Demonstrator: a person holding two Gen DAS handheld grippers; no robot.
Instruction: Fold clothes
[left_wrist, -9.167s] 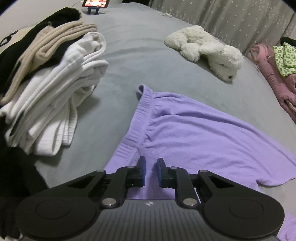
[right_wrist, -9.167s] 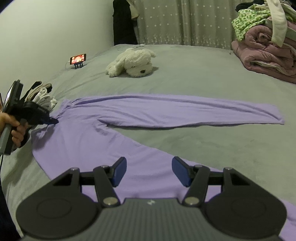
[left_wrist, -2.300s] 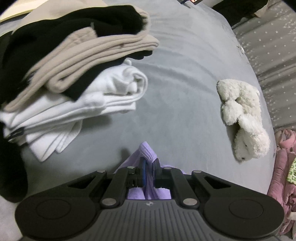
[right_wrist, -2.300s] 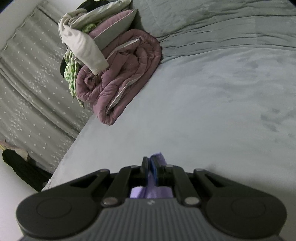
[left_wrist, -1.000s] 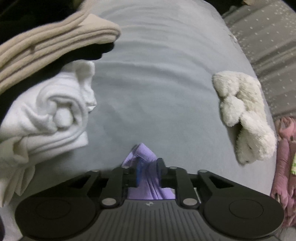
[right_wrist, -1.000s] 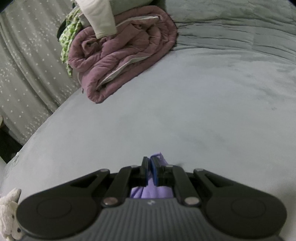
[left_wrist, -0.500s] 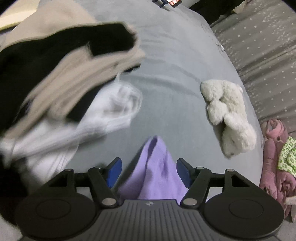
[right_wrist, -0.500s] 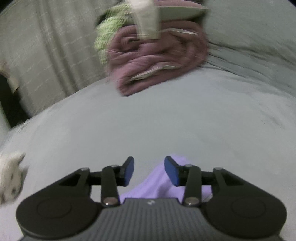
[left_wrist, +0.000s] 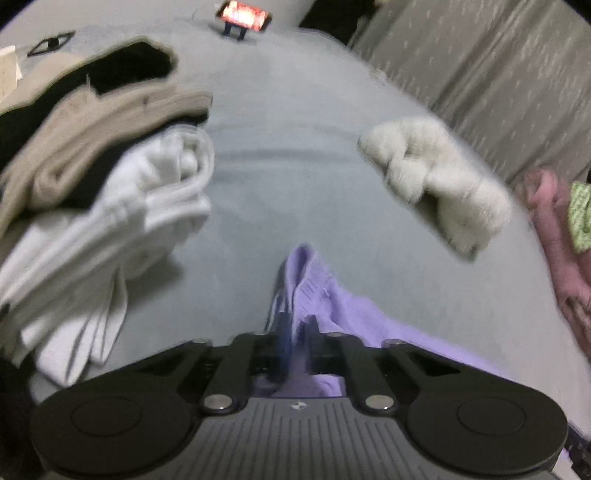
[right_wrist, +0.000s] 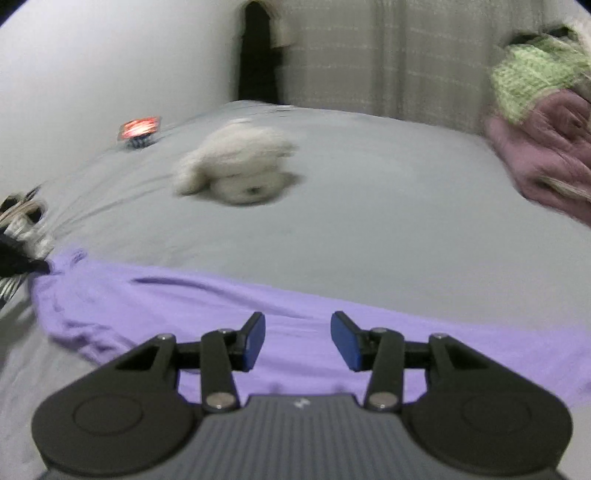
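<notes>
Purple garment (right_wrist: 207, 306): lies as a long band across the grey bed (right_wrist: 369, 206), on the near side of the white plush toy (right_wrist: 236, 173); looks already doubled lengthwise, though blur hides the layers.
Garment end: one bunched end rises between the fingers of the left gripper (left_wrist: 295, 332), between the clothes stack and the plush toy.
Done so far: a stack of folded clothes (left_wrist: 99, 177), white, beige and black, sits to the far side of the plush toy from the pink bedding (right_wrist: 546, 158); judged finished pieces.
Left to do: the purple piece is still long and needs at least one crosswise fold, then a place on the stack.
Left gripper: jaws pressed together, pinching the garment's ribbed end; tilted down toward the bed.
Right gripper (right_wrist: 297, 338): jaws spread with a clear gap, pads touching nothing, the cloth lying below them; angled downward over the middle of the band, facing the plush toy.
Next step, judged: the right one needs a fresh hold on the band.
Phone (left_wrist: 242, 14): propped upright and lit, beyond the plush toy near the wall.
</notes>
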